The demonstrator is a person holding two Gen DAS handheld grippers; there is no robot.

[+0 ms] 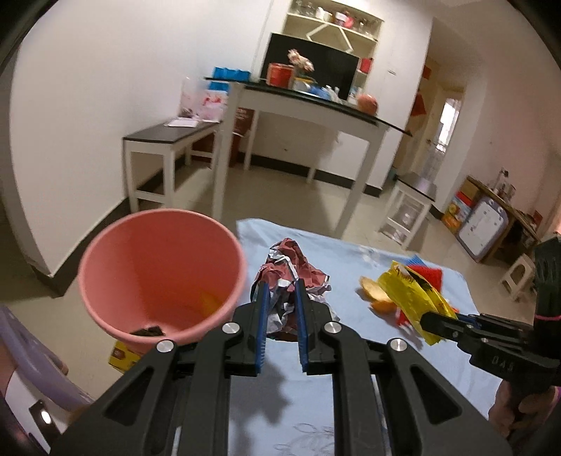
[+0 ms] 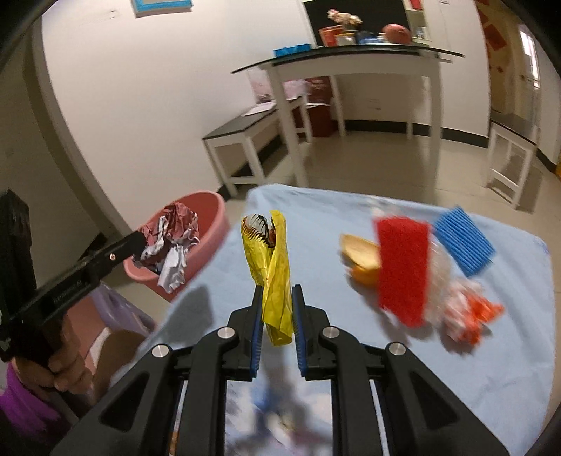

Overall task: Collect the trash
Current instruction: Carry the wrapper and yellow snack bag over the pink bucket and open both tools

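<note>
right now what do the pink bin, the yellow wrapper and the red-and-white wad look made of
Pink bin: likely moulded plastic, with smooth matte walls and an even rim.
Yellow wrapper: thin glossy plastic film, printed, hanging limp and creased in the right gripper.
Red-and-white wad: crumpled printed paper or foil-lined film, with sharp folds and whitish-silvery inner faces, in the left gripper.

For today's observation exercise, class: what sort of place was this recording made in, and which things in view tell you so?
Probably a room in a home, perhaps a dining area: a tall white table crowded with household items, a wall shelf of jars, and a pink bin beside a blue cloth-covered table.
</note>
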